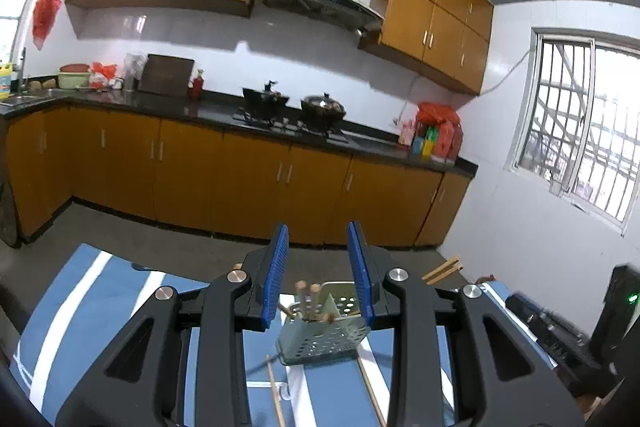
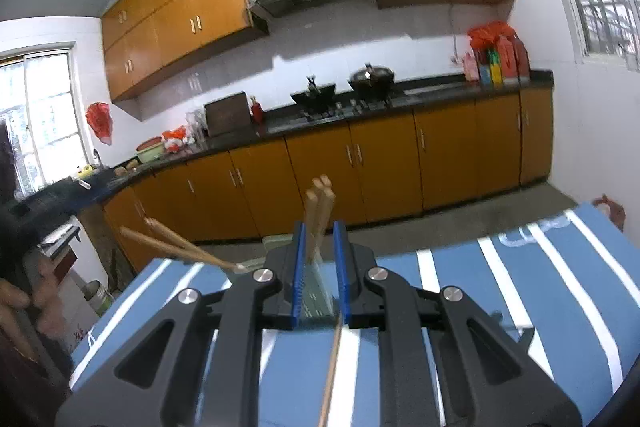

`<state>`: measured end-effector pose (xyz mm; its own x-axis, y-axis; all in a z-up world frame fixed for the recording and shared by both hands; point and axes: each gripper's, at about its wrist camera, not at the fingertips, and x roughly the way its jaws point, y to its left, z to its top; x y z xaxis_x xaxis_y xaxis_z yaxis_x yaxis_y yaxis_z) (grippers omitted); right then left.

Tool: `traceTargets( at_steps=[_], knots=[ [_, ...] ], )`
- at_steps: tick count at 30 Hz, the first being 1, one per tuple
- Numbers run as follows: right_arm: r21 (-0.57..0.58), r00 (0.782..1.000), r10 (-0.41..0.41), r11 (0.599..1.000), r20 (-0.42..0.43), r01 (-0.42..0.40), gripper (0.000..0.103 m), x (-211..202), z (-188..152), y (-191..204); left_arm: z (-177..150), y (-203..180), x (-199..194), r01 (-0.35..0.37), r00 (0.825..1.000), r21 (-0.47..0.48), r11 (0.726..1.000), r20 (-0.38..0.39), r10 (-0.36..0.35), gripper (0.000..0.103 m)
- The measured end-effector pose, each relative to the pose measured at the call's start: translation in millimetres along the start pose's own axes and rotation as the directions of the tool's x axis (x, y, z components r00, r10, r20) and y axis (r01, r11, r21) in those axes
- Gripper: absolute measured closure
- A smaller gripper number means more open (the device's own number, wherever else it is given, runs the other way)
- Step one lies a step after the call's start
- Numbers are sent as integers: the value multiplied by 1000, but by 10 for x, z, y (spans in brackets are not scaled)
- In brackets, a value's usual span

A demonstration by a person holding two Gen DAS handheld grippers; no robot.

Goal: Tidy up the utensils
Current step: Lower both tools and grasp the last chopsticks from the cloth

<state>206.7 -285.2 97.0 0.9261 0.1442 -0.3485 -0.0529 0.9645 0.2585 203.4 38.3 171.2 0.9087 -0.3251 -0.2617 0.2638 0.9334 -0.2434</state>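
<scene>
A pale green perforated utensil holder [image 1: 320, 339] stands on the blue-and-white striped table [image 1: 92, 307] with wooden chopsticks [image 1: 306, 293] leaning in it. My left gripper [image 1: 318, 271] is open just short of the holder, nothing between its blue pads. Single chopsticks [image 1: 276, 395] lie on the cloth under it. In the right wrist view my right gripper [image 2: 319, 263] is shut on a bundle of chopsticks [image 2: 319, 211] that stick up between its pads. The holder [image 2: 276, 239] shows just beyond, with chopsticks [image 2: 180, 247] leaning out to the left. One chopstick [image 2: 332, 367] lies on the cloth below.
The table's far edge [image 2: 500, 235] drops to a grey floor before orange kitchen cabinets [image 1: 248, 183]. Black equipment [image 1: 560, 339] sits at the table's right in the left wrist view. A person's hand [image 2: 24, 303] and a small can [image 2: 98, 297] are at the left of the right wrist view.
</scene>
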Motion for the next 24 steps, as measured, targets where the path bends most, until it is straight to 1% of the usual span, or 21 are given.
traceTargets(
  at_steps=[2, 4, 7, 9, 10, 12, 13, 14, 16, 17, 19, 21, 24],
  knots=[
    [13, 998, -11, 1000, -55, 12, 87, 77, -145, -87, -51, 58, -74, -17, 1000, -4, 1000, 0, 17, 72],
    [21, 993, -24, 999, -114, 27, 87, 173, -312, -139, -159, 117, -109, -32, 999, -1, 999, -20, 32, 72],
    [36, 974, -29, 999, -225, 38, 87, 361, -658, -182, -486, 178, -41, -81, 991, 37, 996, -105, 85, 72],
    [42, 952, -21, 998, -305, 36, 87, 501, -924, -169, -711, 222, 35, -95, 981, 51, 994, -167, 102, 72],
    [43, 945, -17, 999, -327, 32, 87, 551, -990, -144, -908, 252, 128, -104, 968, 57, 993, -224, 114, 72],
    [36, 922, -8, 999, -387, 24, 87, 660, -1221, -97, -1167, 286, 244, -116, 947, 65, 991, -295, 130, 72],
    [27, 913, -5, 999, -409, 18, 87, 700, -1306, -56, -1356, 299, 326, -119, 930, 65, 991, -343, 135, 72],
    [8, 900, -7, 1000, -436, 12, 87, 753, -1418, 15, -1480, 316, 357, -121, 919, 65, 991, -371, 137, 72],
    [-15, 889, -12, 1000, -458, 6, 87, 806, -1529, 82, -1729, 320, 442, -118, 895, 50, 992, -428, 128, 72],
    [-25, 882, -12, 1000, -472, 0, 87, 844, -1588, 126, -1807, 338, 457, -119, 887, 46, 992, -444, 127, 72],
    [-37, 874, -18, 999, -485, -1, 87, 892, -1651, 170, -1950, 342, 499, -122, 872, 33, 992, -474, 123, 72],
    [-52, 866, -29, 999, -499, 4, 87, 942, -1724, 201, -2044, 332, 505, -124, 863, 30, 992, -491, 123, 72],
    [-82, 865, -57, 996, -498, 18, 87, 975, -1764, 213, -2146, 290, 493, -126, 854, 37, 991, -504, 127, 72]
  ],
)
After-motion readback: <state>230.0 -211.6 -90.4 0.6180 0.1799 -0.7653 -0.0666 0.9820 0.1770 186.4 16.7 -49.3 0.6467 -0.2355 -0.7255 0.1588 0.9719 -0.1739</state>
